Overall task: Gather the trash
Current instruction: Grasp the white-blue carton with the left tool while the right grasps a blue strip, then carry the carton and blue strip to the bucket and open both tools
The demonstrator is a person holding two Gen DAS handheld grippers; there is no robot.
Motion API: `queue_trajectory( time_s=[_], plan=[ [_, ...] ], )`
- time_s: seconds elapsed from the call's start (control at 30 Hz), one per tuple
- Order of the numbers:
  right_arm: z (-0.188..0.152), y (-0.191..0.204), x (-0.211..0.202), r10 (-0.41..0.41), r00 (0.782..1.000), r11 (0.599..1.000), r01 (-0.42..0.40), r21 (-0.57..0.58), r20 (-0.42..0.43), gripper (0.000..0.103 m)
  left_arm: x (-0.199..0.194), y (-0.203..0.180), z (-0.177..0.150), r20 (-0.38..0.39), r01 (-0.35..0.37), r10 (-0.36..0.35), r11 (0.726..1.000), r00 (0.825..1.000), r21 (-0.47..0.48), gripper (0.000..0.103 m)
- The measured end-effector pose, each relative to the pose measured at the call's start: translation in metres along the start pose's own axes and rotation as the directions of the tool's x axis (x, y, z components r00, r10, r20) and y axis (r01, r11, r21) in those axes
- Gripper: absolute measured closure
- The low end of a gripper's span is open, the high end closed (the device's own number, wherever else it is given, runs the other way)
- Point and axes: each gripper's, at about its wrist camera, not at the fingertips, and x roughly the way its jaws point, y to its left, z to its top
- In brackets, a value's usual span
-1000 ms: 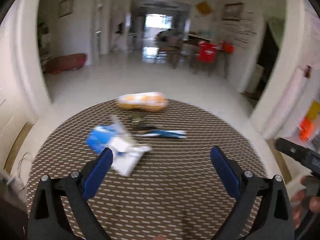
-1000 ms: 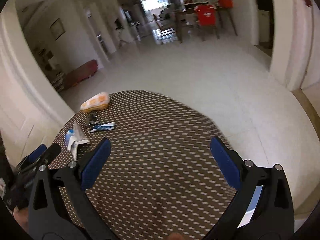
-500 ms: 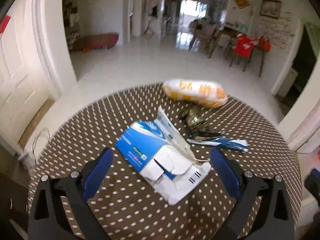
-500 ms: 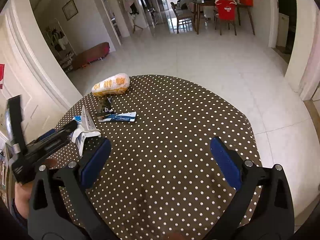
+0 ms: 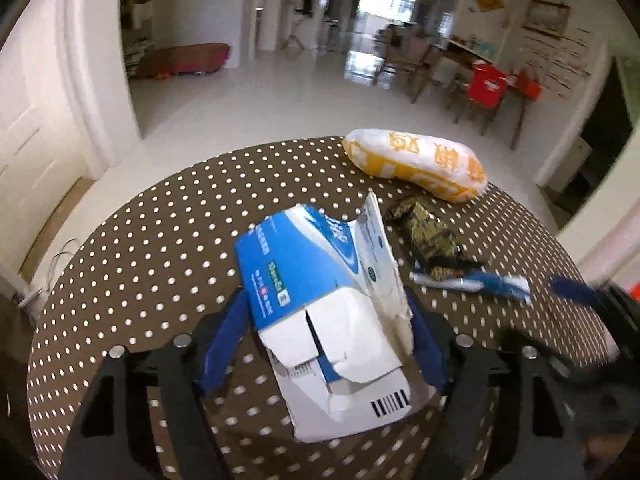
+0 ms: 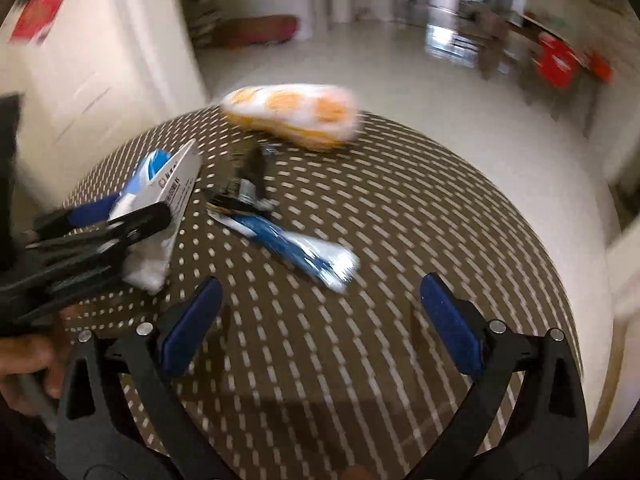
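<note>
The left gripper [image 5: 326,344] has its blue pads on either side of a torn blue-and-white carton [image 5: 320,296] that lies on the brown polka-dot tablecloth [image 5: 160,240]. Its jaws have just been closing around the carton; the pads [image 5: 224,340] sit right at the box's edges, yet whether they actually press on it I cannot tell. From the right wrist view the same gripper [image 6: 100,224] shows at the left edge, its black fingers hugging the carton [image 6: 168,184], with the person's hand [image 6: 28,364] behind it.

The right gripper [image 6: 320,320] stands wide apart and holds nothing — only bare tablecloth [image 6: 400,240] lies between its pads. Just ahead of it lies a flattened blue-and-white wrapper [image 6: 296,252], apart from both pads. Beyond that sits a crumpled dark wrapper [image 6: 250,176], and at the far edge of the table an orange-and-white plastic bag [image 6: 292,114]. The left wrist view shows the same three: the wrapper [image 5: 476,282], the dark crumple [image 5: 428,236] and the bag [image 5: 416,164], with a blurred blue pad of the right gripper [image 5: 576,294] just right of the wrapper.

Half a second ago the left pads stood clear of the carton and wider; now the box fills the gap. The right gripper has swung from open tablecloth toward the litter — its picture is smeared with motion.
</note>
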Motion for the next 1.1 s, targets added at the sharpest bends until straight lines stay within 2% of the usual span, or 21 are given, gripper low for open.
queue_trajectory(
  time_s=[0.03,0.07,0.1,0.13,0.2,0.37,0.47,0.63,0.87,1.03,1.1],
  plan=[
    [0.005,0.004,0.008,0.009,1.000,1.000,-0.009,-0.026,-0.002,0.012,-0.003,0.006,-0.004,-0.002,0.014,-0.014,1.000,1.000,0.013,0.031],
    [0.009,0.009,0.012,0.006,1.000,0.998,-0.005,-0.064,0.019,0.014,-0.004,0.008,-0.006,-0.006,0.027,-0.027,0.999,1.000,0.034,0.031],
    [0.011,0.012,0.012,0.017,0.999,0.997,-0.014,-0.076,0.033,0.028,-0.006,0.010,-0.008,-0.009,0.041,-0.040,0.998,0.999,0.051,0.032],
    [0.012,0.013,0.011,0.024,0.999,0.997,-0.020,-0.078,0.041,0.053,-0.008,0.014,-0.010,-0.014,0.052,-0.051,0.996,0.999,0.067,0.032],
    [0.010,0.016,0.008,0.015,0.999,0.997,-0.013,-0.070,0.032,0.088,-0.012,0.018,-0.013,-0.024,0.070,-0.068,0.993,0.997,0.092,0.033],
    [-0.019,0.027,-0.012,0.020,1.000,0.999,-0.019,-0.046,0.017,0.090,-0.024,0.025,-0.025,-0.034,0.096,-0.093,0.992,0.995,0.087,0.034],
    [-0.043,0.027,-0.033,0.036,0.999,0.999,-0.037,0.029,0.016,0.090,-0.035,0.025,-0.036,-0.029,0.115,-0.113,0.990,0.993,0.081,0.034],
    [-0.081,0.018,-0.080,0.079,0.994,0.981,-0.092,0.172,0.080,0.090,-0.057,0.007,-0.059,-0.023,0.160,-0.159,0.982,0.987,0.103,0.034],
    [-0.111,-0.015,-0.147,0.033,0.981,0.953,-0.089,0.290,0.191,0.090,-0.094,-0.044,-0.074,0.005,0.238,-0.242,0.956,0.970,0.170,0.034],
    [-0.146,-0.058,-0.203,-0.028,0.960,0.912,-0.090,0.401,0.279,0.090,-0.120,-0.099,-0.075,0.026,0.297,-0.314,0.920,0.949,0.257,0.034],
    [-0.163,-0.078,-0.226,-0.060,0.950,0.889,-0.089,0.449,0.308,0.090,-0.128,-0.125,-0.076,0.025,0.330,-0.352,0.899,0.936,0.288,0.034]
  ],
)
